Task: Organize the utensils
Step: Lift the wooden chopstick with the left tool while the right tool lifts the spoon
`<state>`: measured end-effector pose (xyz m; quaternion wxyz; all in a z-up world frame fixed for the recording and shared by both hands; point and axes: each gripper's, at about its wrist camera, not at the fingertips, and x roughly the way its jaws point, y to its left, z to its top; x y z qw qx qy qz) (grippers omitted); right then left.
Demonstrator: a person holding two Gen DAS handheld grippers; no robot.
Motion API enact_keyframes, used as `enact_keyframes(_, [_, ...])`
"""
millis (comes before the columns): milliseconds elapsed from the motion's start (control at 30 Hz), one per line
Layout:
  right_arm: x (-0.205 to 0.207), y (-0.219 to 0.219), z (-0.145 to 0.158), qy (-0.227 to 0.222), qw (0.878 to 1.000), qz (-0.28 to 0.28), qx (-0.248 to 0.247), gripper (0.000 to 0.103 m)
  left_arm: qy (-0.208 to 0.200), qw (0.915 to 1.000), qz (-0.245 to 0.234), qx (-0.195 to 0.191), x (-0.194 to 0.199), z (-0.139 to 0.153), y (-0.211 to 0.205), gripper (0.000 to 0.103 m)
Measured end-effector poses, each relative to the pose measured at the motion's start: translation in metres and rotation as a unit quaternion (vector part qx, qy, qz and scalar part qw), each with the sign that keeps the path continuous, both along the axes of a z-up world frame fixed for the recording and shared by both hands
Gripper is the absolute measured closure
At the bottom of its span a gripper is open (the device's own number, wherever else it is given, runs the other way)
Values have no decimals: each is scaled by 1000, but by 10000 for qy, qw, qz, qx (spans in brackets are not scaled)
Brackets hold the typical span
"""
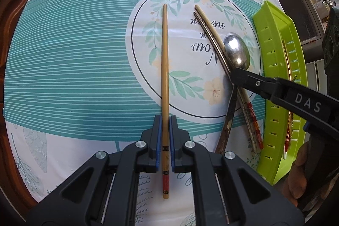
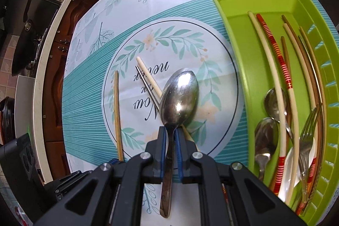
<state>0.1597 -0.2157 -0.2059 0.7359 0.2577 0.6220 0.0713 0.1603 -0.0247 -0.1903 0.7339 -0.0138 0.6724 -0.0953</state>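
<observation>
Green tray [image 2: 233, 39] waits at the right, both grippers loaded.
Lying in the tray are chopsticks, spoons and a fork, beside the leaf-print tablecloth [image 1: 70, 69]. The right gripper [image 2: 169, 137] pinches the steel spoon [image 2: 179, 96] by its neck, over two loose chopsticks [image 2: 148, 77]; lift it straight up so they stay undisturbed. The left gripper [image 1: 165, 126] clamps a bamboo chopstick [image 1: 164, 56]; carry it level.

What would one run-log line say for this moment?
left claw: shut on tan bamboo chopstick | right claw: around shiny metal spoon | lime-green plastic tray: partly filled
</observation>
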Motion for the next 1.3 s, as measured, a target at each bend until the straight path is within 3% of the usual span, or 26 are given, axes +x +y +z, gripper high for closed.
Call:
enact_keyframes(500, [-4,7,-1,-492,9988,16,-35,96,21,10000,-7,5,-1,2,2,99])
enact_keyframes(867, [-18,-2,13,-853,9958,80,312,101,-113,9999,-41,-28,-4,0,-10,99])
enact_keyframes(1100, [-32,-13,32,-1019,9932,276,499,101,-399,9984,-140,-365,-15,35,-18,99])
enact_keyframes(1300, [-42,-39,69,-1154,9906,510,523,101,-513,9949,-412,-762,-24,73,-48,99])
